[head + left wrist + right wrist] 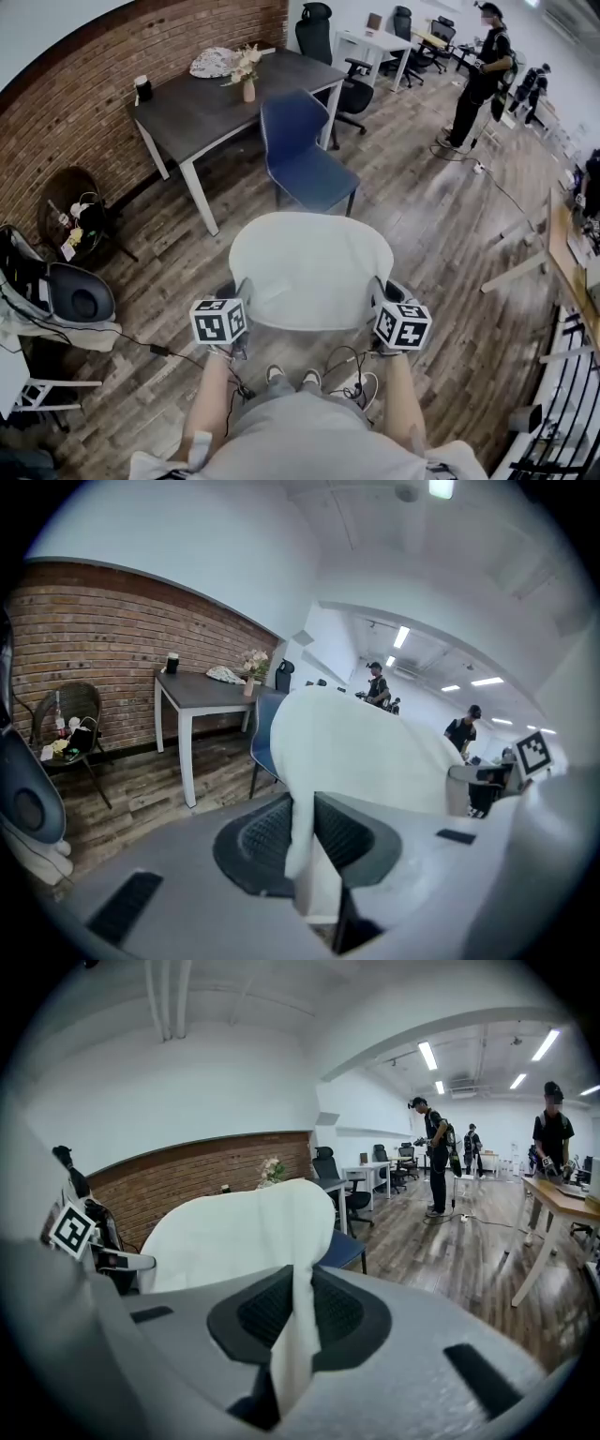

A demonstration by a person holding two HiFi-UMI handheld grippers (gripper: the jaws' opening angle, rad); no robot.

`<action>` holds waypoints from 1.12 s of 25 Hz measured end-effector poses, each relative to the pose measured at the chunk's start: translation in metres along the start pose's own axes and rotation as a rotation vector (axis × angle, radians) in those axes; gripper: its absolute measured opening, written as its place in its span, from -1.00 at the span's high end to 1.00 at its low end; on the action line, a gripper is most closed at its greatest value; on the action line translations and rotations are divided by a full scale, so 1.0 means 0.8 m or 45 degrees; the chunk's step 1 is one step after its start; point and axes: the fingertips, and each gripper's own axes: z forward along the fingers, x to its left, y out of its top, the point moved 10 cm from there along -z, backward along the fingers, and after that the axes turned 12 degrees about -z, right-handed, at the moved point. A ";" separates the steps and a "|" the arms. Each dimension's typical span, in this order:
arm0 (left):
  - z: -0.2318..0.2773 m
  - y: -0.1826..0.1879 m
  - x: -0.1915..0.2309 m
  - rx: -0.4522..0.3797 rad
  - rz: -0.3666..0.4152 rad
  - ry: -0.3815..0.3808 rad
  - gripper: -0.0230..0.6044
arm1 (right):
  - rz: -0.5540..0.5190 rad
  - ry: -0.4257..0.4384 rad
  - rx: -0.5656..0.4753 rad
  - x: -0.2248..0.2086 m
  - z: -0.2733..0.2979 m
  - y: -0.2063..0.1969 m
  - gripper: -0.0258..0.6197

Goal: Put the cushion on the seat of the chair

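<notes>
Dark table (211,108) by the brick wall (75,122). Blue chair (314,169) stands just beside it. White cushion (309,267) is held off the floor on the near side of the chair, not on the seat. Left gripper (241,298) and right gripper (380,300) each have their jaws clamped on a cushion edge.

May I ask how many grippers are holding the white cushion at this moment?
2: the left gripper clamps the cushion at its left edge, the right gripper at its right edge.
</notes>
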 end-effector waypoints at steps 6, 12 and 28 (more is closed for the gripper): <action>0.001 0.006 0.011 0.009 0.015 -0.012 0.75 | 0.054 -0.005 0.015 0.009 0.005 -0.003 0.76; -0.001 0.012 0.033 0.020 0.022 0.000 0.75 | 0.093 -0.006 0.024 0.027 0.014 -0.010 0.76; 0.069 0.050 0.032 0.066 0.047 -0.027 0.75 | 0.146 -0.040 0.050 -0.004 0.067 0.005 0.76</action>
